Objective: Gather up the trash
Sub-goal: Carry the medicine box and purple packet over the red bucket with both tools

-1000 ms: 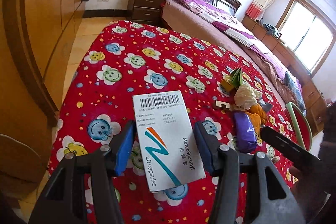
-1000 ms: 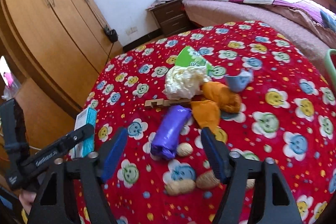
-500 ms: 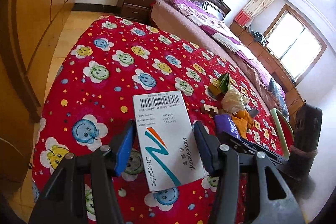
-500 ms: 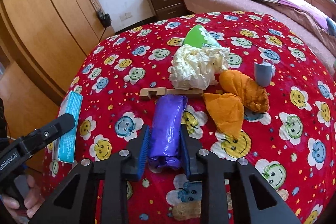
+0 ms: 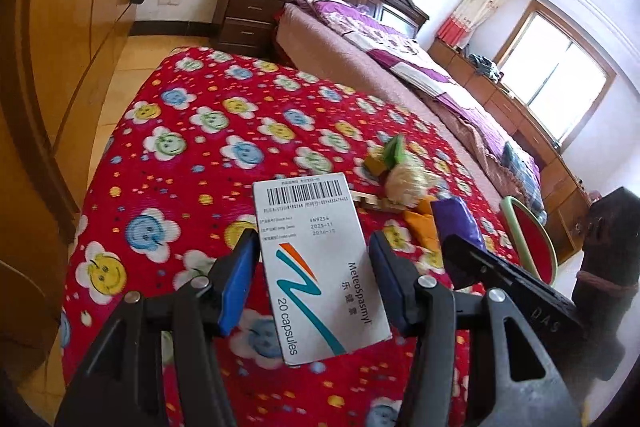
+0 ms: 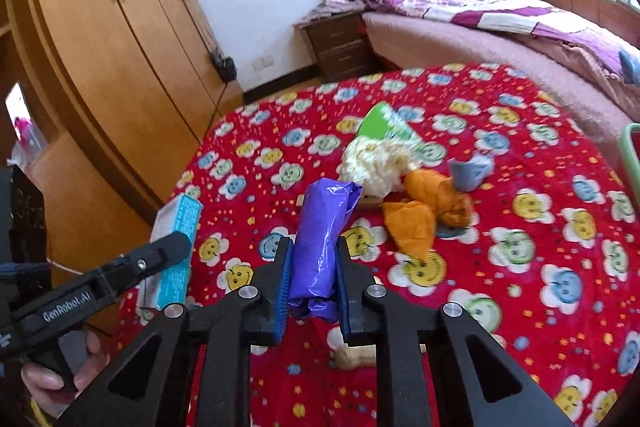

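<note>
The left gripper (image 5: 314,279) is clamping a white capsule box (image 5: 316,263) by its two long edges, with the box jutting forward over the red smiley-flower cloth (image 5: 192,163). The right gripper (image 6: 312,279) is closing its blue pads on a purple plastic bag roll (image 6: 320,243), which is sticking up and forward from between them, clear of the cloth.

The rest of the trash is lying in a cluster towards the middle of the cloth: a cream crumpled wad (image 6: 372,163) with a green wrapper (image 6: 384,123) behind it, two orange crumpled pieces (image 6: 424,215) touching each other, and a small grey cup (image 6: 468,171) just beside them. A broad stretch of bare cloth is lying open to the left of the cluster, running to the cloth's rounded edge near the wooden wardrobe (image 6: 120,47). On the far side the cloth is ending close to the bed (image 6: 500,27).

A wooden strip (image 5: 376,203) is mostly hidden behind the purple roll in the right wrist view. A tan lump (image 6: 352,359) under the right gripper is half covered and too blurred to name. A green-rimmed red object (image 5: 532,239) is cut off at the cloth's right edge. The hand (image 6: 60,375) on the left gripper's handle is showing only partly at the frame corner.
</note>
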`<state>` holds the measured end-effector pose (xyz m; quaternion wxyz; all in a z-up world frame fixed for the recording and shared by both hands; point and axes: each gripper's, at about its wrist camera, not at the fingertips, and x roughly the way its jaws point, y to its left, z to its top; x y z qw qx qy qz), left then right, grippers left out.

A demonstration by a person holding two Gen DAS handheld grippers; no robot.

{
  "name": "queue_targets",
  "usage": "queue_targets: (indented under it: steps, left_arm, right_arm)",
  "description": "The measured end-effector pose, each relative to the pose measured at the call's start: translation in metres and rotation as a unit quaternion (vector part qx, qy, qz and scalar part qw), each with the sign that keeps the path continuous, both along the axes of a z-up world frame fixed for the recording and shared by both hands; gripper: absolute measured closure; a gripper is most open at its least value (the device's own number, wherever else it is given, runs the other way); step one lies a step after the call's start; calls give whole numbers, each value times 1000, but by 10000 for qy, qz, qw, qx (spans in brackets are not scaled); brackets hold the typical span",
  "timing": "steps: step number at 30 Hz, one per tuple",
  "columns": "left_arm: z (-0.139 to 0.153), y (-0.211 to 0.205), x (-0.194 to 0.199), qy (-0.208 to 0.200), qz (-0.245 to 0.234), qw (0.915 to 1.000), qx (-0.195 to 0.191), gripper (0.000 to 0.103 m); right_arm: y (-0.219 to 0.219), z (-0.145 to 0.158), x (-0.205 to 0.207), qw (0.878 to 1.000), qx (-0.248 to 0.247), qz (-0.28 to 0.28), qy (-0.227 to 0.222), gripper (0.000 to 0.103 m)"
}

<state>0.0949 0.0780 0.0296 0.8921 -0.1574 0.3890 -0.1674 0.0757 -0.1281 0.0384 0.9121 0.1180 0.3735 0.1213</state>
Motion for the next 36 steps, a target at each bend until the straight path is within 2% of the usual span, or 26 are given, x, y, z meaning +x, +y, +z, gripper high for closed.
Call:
queue_targets:
  steps: [8,14,24,36]
  left_arm:
    - [27,-41,-11,-135,-413,9991,-31,46]
    - [41,-73,-12,-236,-586,9980,3,46]
    - [59,-135,-5,-346,-1015,9942,11,46]
    - [68,-221,1,-539,-1535,9866,157,46]
  right_arm:
    - [-48,35,-37,9984,78,-407,-394,84]
    - [-87,49,-56,9950,153,-765,-621,84]
    - [-156,61,-80,9870,114,-1373,-832,84]
    - [-237,53,-101,9748,78,-2061,-853,84]
